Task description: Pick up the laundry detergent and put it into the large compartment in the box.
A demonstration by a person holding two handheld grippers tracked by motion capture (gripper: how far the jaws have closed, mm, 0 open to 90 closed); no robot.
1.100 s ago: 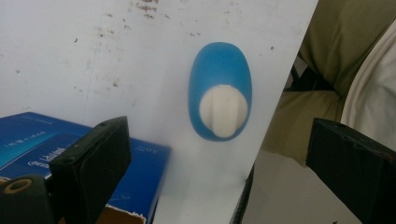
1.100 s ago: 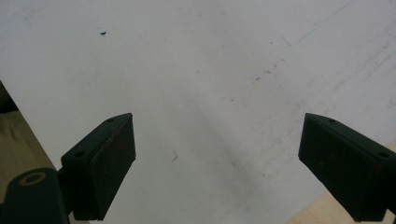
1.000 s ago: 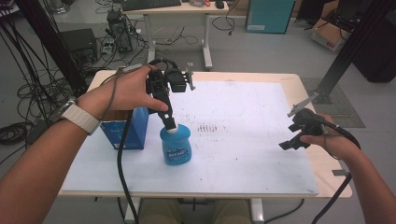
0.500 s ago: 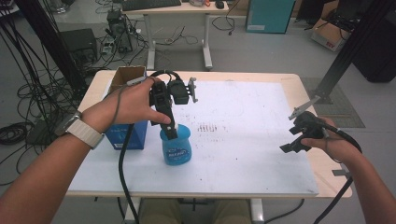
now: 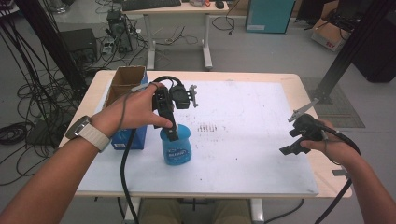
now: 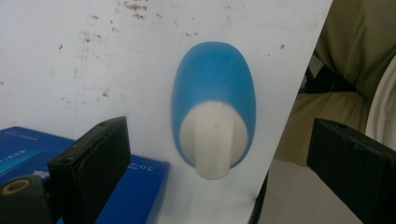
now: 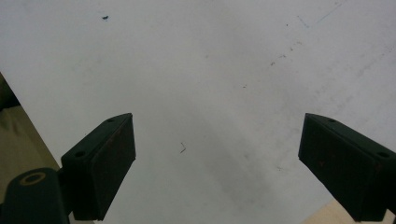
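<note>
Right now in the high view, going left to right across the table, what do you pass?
Blue box → left gripper above the blue bottle → dark speckles on the white mat → right gripper.

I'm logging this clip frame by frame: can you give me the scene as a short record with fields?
surface: white mat on a table
bottle: blue, white cap, upright
box: blue, open top, left of the bottle
left hand-held gripper: open, above the bottle, jaws either side of the cap, not touching
right hand-held gripper: open, holding nothing, over the mat's right edge
</note>
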